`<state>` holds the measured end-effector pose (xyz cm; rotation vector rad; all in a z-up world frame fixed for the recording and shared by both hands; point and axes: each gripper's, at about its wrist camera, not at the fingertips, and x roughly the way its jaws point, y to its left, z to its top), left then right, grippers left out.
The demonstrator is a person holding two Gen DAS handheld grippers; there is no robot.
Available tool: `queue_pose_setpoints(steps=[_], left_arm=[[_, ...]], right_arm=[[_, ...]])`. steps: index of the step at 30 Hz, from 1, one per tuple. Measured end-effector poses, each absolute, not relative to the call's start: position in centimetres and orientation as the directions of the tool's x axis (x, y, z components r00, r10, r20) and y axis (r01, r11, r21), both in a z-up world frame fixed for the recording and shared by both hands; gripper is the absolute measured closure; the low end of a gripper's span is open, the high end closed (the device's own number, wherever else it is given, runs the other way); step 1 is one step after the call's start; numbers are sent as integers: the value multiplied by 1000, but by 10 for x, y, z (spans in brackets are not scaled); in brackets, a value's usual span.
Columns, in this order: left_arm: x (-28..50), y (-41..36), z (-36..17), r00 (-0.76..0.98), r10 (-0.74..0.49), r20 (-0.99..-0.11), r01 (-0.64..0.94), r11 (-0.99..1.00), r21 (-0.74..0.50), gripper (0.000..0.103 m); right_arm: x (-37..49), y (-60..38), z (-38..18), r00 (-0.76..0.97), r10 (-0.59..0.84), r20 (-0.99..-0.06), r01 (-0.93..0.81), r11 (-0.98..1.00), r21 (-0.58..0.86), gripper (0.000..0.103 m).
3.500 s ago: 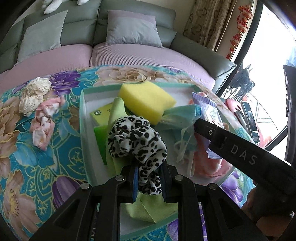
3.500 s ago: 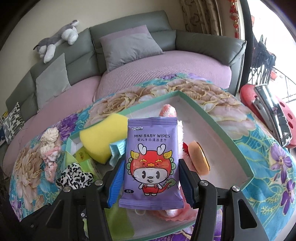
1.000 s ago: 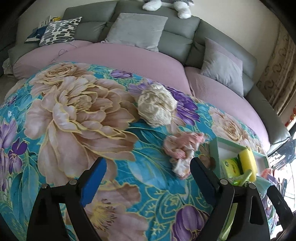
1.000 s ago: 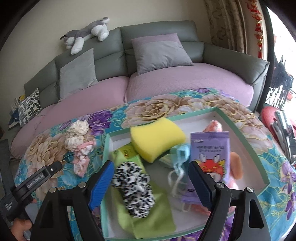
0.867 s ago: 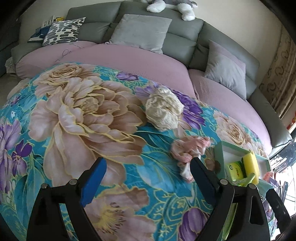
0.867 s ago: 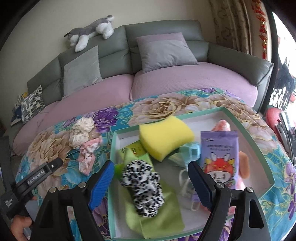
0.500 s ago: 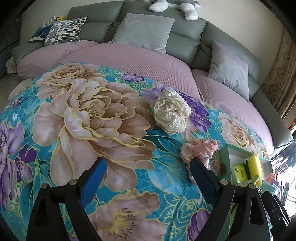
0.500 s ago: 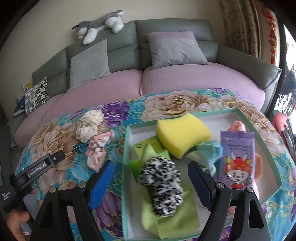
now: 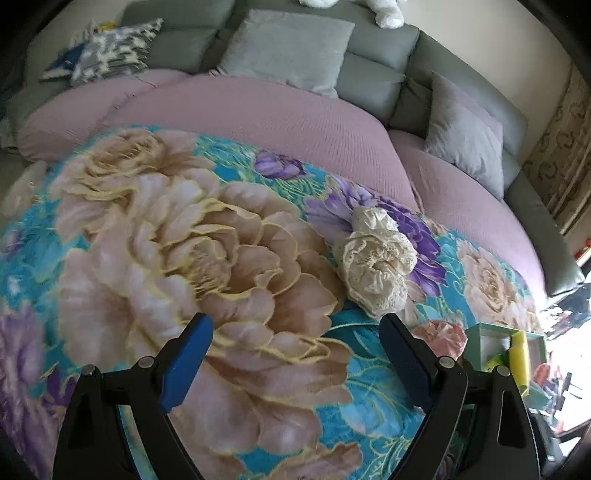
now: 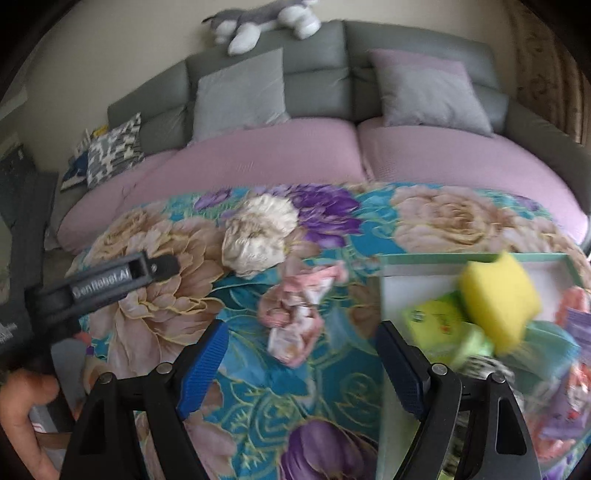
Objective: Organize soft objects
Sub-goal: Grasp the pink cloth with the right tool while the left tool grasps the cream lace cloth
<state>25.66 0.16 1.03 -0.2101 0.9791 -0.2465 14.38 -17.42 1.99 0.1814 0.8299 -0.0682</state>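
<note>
A cream lace scrunchie (image 9: 375,266) (image 10: 258,232) and a pink scrunchie (image 9: 439,338) (image 10: 295,314) lie on the flowered cloth, left of the green-rimmed box (image 10: 458,258) (image 9: 487,330). The box holds a yellow sponge (image 10: 498,291), a green pack, a leopard scrunchie (image 10: 484,365), a mask and a purple wipes pack. My left gripper (image 9: 295,350) hangs open and empty over the large peach flower, short and left of the cream scrunchie. My right gripper (image 10: 301,350) is open and empty, with the pink scrunchie just ahead between its blue pads. The left tool and a hand show at the right view's left edge.
The flowered cloth (image 9: 147,258) covers a low round table. A grey sofa with pink seat pads (image 10: 280,158) curves closely behind it, carrying grey cushions and a plush dog (image 10: 258,22). Curtains and a bright window lie to the right.
Both grippers have swung left, away from the box. The box slid to the right edge in both views. The pink scrunchie has come in front of the right gripper; the cream one nears the left.
</note>
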Motion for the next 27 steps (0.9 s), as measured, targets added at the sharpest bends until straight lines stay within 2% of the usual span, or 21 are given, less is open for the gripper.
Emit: queue_pose_setpoints(steps=[12,17,20,22,26,27], left_arm=[[290,-22,-1,488,-399,-776,231,917,-326,11],[296,-42,-8,460,-425,-779,282,902,-326,12],[300,-55,-15,435,-431,-790,303,897,-323,24],[303,-62,-21,415,-439,-797,308,892,-331,37],[307,-70,-29,421,-420,-804,301,901,-313,55],[308,-72,-29,426,-418,-803,306,901,-307,64]], right_arm=[[190,-176,-23,588,-15,-809,177,978,111,39],[193,-180,-24,600,-9,-800,189,973,131,58],[192,-183,-23,611,-11,-792,195,971,137,66],[191,-188,-21,618,-19,-786,203,970,136,68],[189,-199,-20,622,-25,-783,228,962,150,68],[188,-203,-20,622,-24,-783,235,959,157,68]])
